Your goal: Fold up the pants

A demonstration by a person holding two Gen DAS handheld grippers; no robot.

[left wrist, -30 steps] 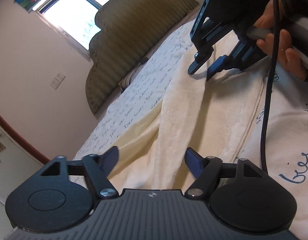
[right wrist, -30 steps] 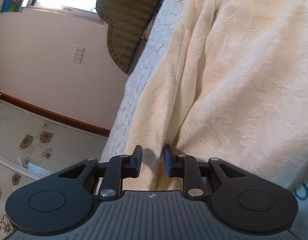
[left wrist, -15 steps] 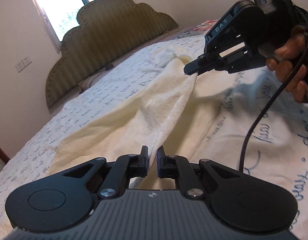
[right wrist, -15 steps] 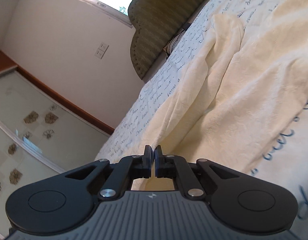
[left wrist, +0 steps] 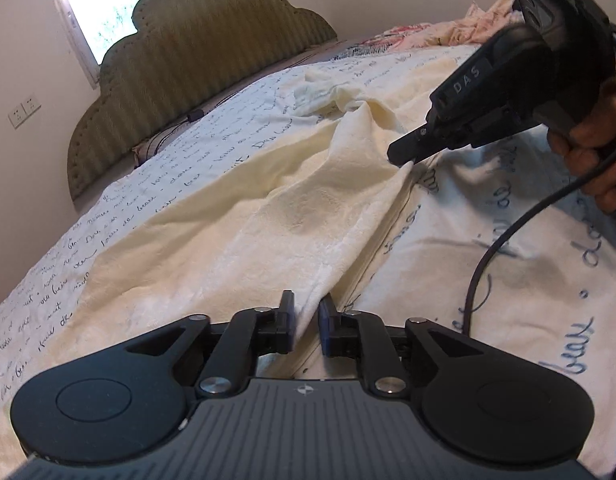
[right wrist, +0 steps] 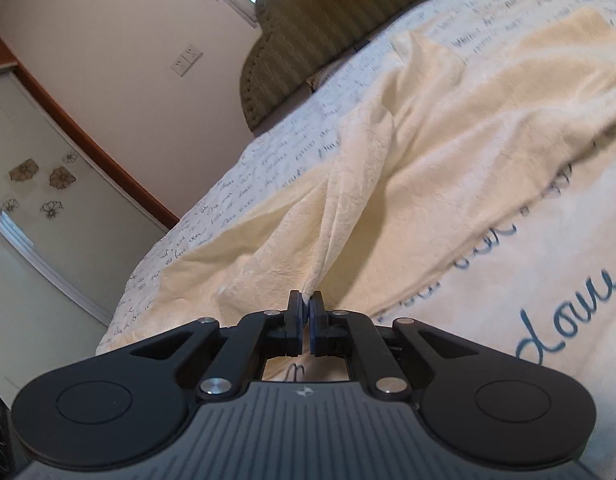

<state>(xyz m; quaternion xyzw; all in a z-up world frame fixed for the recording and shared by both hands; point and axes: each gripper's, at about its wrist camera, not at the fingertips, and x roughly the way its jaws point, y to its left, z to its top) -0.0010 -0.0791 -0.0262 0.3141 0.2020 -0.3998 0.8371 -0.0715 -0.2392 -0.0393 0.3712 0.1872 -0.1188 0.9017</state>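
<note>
Cream pants (left wrist: 268, 216) spread across a bed (left wrist: 519, 280) covered in a white sheet with blue handwriting print, one long fold of the cloth raised in a ridge between two black grippers. Left gripper (left wrist: 306, 316) low in the left wrist view, fingers parted by a narrow gap with the near end of that ridge running between them; cannot tell for certain whether the pads press the cloth. Right gripper (left wrist: 401, 156) up and to the right in that same view, held in a bare hand (left wrist: 595, 148), tips closed on the far end of the same edge, cloth lifted to a small peak there. Black cable (left wrist: 503, 240) hanging from that gripper down over the sheet. In the right wrist view, right gripper (right wrist: 306, 312) with fingers pressed almost together, a thin pinch of cream cloth caught between the blue pads (right wrist: 316, 320), folds of the pants (right wrist: 407, 184) fanning away from the tips. Far part of the pants bunched in a crumpled heap toward the head of the bed. Olive-green scalloped headboard (left wrist: 196, 64) behind, bright window (left wrist: 104, 4) above it, white wall socket (left wrist: 24, 111) to the left. More crumpled pale fabric with a floral print (left wrist: 463, 28) at the far right corner of the bed.
</note>
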